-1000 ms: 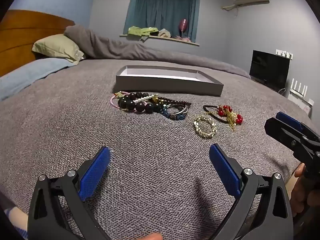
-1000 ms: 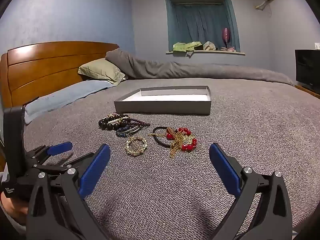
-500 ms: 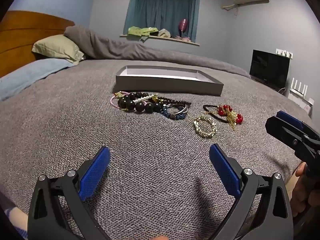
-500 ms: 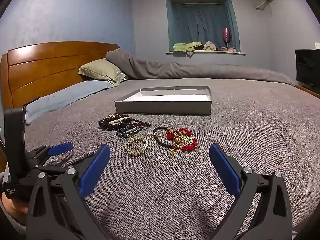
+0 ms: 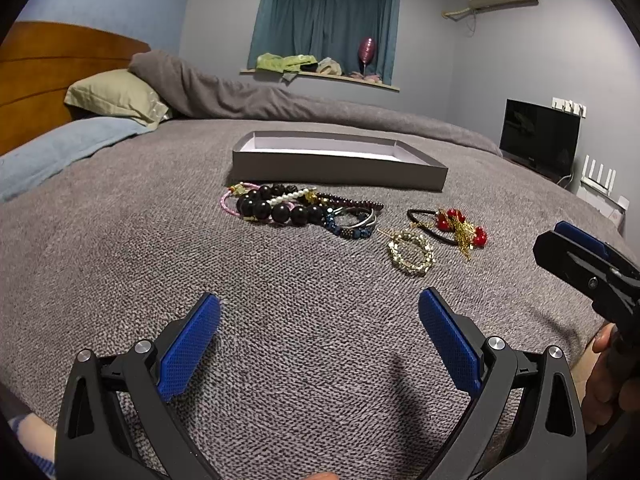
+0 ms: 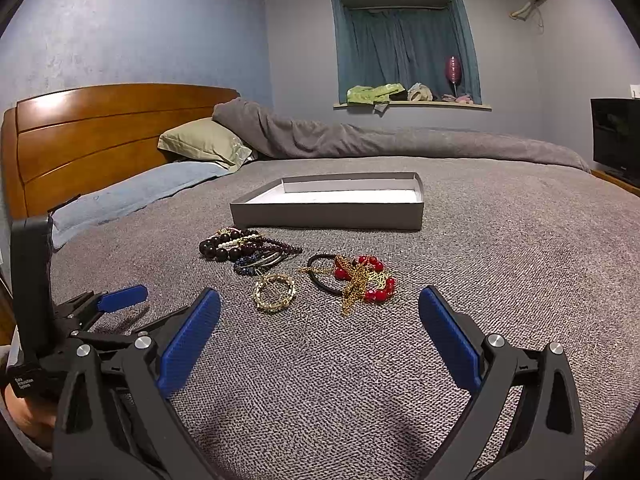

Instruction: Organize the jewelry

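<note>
Jewelry lies on a grey bedspread. A pile of beaded bracelets (image 5: 296, 208) (image 6: 244, 250) with large black beads lies nearest the box. A gold bracelet (image 5: 410, 253) (image 6: 275, 292) lies alone. A red-bead and gold-chain piece on a black band (image 5: 456, 226) (image 6: 358, 278) lies to its right. A shallow grey box (image 5: 340, 170) (image 6: 332, 216) with a white inside stands behind them, with nothing in it. My left gripper (image 5: 319, 336) is open and empty, short of the pile. My right gripper (image 6: 319, 336) is open and empty, just short of the red piece.
Pillows (image 5: 116, 96) and a wooden headboard (image 6: 100, 128) are at the left. A rolled grey duvet (image 5: 280, 100) lies along the far side. A television (image 5: 540, 132) stands at the right. The right gripper (image 5: 588, 268) shows at the left view's right edge.
Both grippers have crept slightly forward toward the jewelry. Nothing was picked up or moved.
</note>
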Available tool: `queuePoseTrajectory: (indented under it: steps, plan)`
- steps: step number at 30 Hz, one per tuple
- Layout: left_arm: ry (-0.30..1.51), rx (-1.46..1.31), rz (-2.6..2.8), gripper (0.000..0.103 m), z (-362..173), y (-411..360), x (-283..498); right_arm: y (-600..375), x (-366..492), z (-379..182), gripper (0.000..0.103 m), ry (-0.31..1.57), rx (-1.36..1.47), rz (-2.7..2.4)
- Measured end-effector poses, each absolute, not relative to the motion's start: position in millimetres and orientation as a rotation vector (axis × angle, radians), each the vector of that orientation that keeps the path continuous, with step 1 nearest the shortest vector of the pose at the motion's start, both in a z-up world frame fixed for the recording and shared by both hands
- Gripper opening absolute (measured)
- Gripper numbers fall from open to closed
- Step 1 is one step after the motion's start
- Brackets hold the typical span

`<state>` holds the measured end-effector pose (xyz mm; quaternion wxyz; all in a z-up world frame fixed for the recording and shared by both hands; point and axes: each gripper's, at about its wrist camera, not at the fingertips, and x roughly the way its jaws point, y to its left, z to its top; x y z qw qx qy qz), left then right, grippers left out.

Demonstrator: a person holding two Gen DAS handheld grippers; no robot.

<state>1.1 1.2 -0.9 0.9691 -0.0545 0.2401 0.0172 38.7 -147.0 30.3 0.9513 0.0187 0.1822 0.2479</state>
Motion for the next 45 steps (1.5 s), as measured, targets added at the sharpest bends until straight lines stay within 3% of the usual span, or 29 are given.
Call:
queuePoseTrajectory:
  steps: [45]
  plan:
    - [0.491, -0.118, 0.051, 0.098, -3.1, 3.9, 4.0, -145.6, 39.4, 28.8, 0.098, 0.376, 0.031, 0.505]
